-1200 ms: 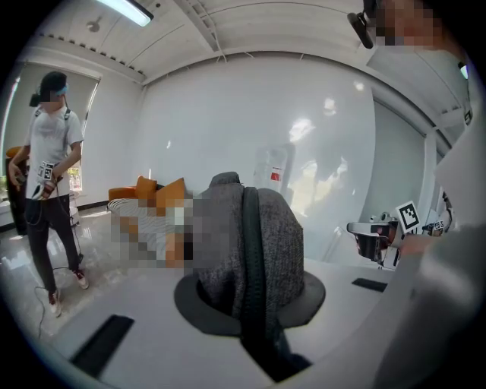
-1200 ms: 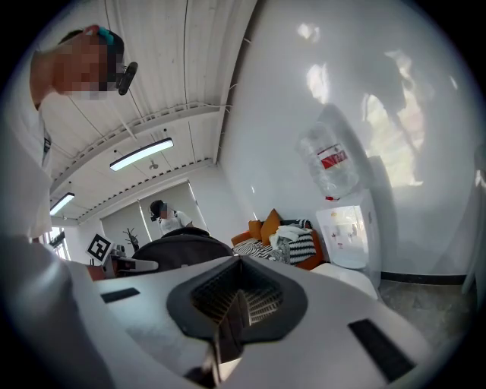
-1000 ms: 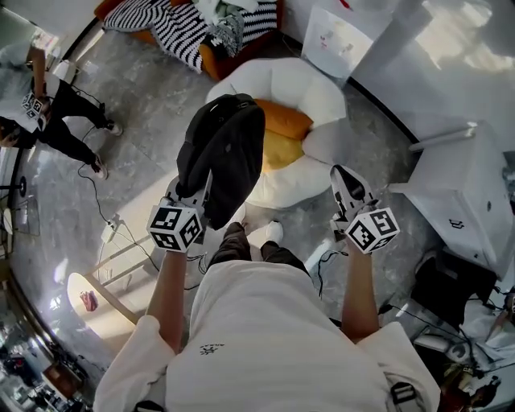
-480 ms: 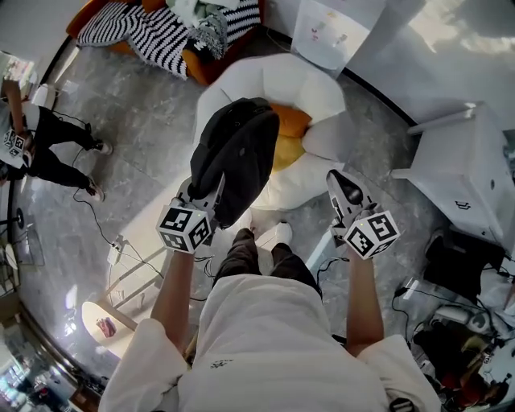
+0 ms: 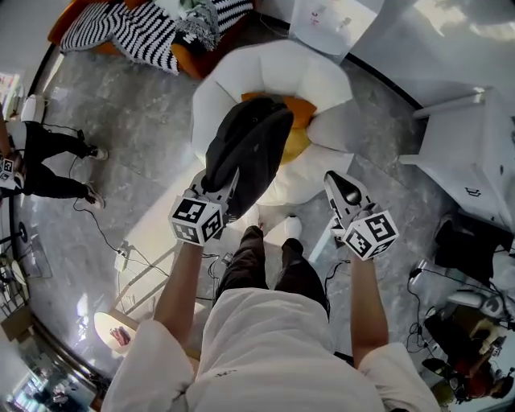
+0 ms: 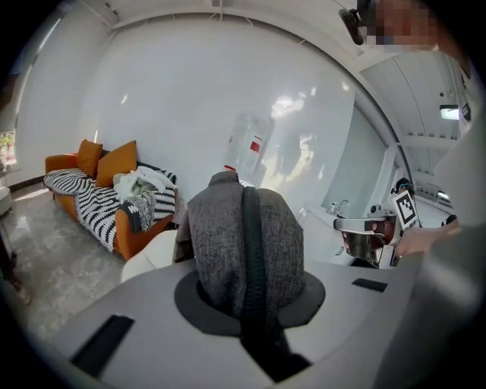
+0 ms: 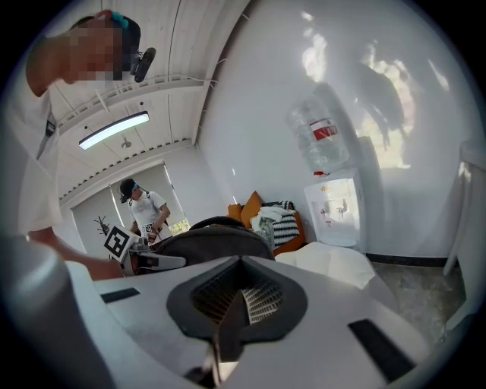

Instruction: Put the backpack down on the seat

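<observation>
A dark grey backpack (image 5: pixel 245 149) hangs from my left gripper (image 5: pixel 219 187), which is shut on its top fabric and black strap (image 6: pixel 250 258). The pack is over the front of a white petal-shaped seat (image 5: pixel 282 68) and covers part of the orange cushion (image 5: pixel 298 143) in it. I cannot tell whether its bottom touches the seat. My right gripper (image 5: pixel 338 181) is to the right of the pack, over the seat's front right edge. Its ridged pads (image 7: pixel 254 300) are together with nothing between them. The right gripper view shows the pack (image 7: pixel 209 239) to its left.
A water dispenser (image 5: pixel 326 20) stands behind the seat, and an orange sofa with striped covers (image 5: pixel 145 24) is at the back left. White furniture (image 5: pixel 475 161) is on the right. Another person (image 5: pixel 40 157) stands at the far left, and cables (image 5: pixel 121 257) lie on the floor.
Both grippers have moved forward and down toward the seat. The backpack now hangs lower and further over the seat, and hides more of the orange cushion.
</observation>
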`<state>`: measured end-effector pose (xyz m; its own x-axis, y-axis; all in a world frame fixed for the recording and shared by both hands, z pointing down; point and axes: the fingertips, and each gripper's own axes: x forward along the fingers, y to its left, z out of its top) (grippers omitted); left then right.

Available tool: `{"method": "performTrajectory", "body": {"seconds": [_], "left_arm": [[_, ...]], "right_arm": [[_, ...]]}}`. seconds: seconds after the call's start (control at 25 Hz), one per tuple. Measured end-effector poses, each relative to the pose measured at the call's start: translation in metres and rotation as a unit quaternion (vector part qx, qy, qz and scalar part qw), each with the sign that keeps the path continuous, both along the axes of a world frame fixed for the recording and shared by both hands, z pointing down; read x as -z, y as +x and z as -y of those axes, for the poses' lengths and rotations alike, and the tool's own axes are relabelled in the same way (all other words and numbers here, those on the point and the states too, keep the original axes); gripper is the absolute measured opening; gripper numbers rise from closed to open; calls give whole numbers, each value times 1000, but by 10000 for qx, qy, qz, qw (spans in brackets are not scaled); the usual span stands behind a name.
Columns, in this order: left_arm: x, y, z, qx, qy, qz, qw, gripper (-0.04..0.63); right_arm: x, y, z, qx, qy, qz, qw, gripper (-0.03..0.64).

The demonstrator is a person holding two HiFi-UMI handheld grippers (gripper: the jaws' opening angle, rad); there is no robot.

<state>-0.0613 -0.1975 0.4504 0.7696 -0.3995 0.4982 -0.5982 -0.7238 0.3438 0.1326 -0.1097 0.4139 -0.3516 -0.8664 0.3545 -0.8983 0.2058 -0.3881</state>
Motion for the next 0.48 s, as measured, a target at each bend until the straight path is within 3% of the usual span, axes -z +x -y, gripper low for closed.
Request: {"method": "performTrajectory", "body": {"seconds": [0.48], "left_arm": [[-81, 27, 27, -530, -259, 47, 9982, 66]], "right_arm": [[-67, -9, 24, -310, -207, 169, 9992, 21]]}}
